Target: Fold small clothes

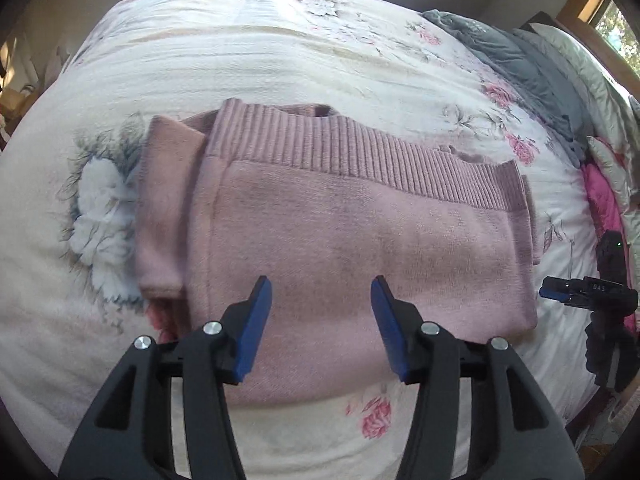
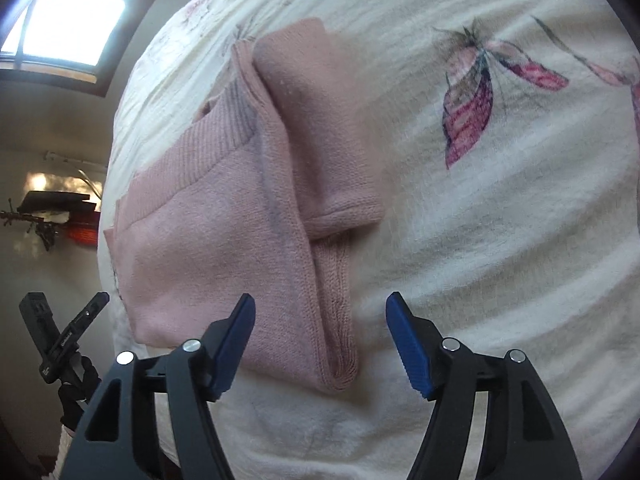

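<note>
I am holding the left gripper (image 1: 322,304) over the folded pink sweater (image 1: 340,232) lying on the floral bedspread (image 1: 280,52), fingers spread and gripping nothing, while the right gripper (image 2: 320,320) is hovering at the sweater's right edge, likewise spread and empty.

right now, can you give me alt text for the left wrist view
A folded pink knit sweater, ribbed hem band on its far side, lies flat on a white floral bedspread. The open left gripper hovers over its near edge, holding nothing. The right gripper shows at the right edge, and grey bedding is bunched at the far right.
</note>
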The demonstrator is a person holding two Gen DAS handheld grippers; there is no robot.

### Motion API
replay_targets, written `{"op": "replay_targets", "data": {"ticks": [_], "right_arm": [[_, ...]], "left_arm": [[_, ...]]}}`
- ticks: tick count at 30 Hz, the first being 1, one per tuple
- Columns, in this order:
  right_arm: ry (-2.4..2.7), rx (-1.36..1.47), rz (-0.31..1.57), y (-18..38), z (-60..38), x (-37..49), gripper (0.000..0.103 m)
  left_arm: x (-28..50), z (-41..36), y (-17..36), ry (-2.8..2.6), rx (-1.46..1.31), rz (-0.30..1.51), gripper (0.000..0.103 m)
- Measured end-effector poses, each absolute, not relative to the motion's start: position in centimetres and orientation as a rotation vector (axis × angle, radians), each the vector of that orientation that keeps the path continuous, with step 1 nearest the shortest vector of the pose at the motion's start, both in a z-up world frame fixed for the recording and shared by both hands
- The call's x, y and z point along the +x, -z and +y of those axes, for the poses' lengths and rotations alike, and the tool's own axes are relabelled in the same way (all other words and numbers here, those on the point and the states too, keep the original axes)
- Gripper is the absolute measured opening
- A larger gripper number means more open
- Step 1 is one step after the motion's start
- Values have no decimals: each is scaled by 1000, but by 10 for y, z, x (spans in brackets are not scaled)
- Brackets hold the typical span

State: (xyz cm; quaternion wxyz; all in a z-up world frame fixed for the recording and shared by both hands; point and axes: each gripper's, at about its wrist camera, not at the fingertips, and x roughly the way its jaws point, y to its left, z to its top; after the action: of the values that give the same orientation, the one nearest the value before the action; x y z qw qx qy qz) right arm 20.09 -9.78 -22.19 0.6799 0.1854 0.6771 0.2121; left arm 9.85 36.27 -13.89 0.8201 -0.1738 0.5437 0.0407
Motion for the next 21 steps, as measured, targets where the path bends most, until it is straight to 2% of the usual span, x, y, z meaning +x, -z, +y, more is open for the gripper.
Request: {"op": "replay_targets", "data": {"ticks": [12,13,15,17,18,21], "right_arm": [[-535,528,1516,253,-85,210,63],[-541,550,1509,253,-88,211,57],[-556,602,1501,256,-87,215,55],[-578,629,1498,257,-85,217,42],[-585,623,1498,256,-82,218,35],[-560,509,1504,253,-72,221,26]], "left_arm": [[135,361,180,-97,-444,1222,51],[136,361,182,-94,-442,1224,51],[137,361,183,-90,-440,1226,51],[136,362,184,-87,-436,1227,51],[135,362,183,-85,-434,1227,51],[135,363,184,-79,-431,1228,51]]}}
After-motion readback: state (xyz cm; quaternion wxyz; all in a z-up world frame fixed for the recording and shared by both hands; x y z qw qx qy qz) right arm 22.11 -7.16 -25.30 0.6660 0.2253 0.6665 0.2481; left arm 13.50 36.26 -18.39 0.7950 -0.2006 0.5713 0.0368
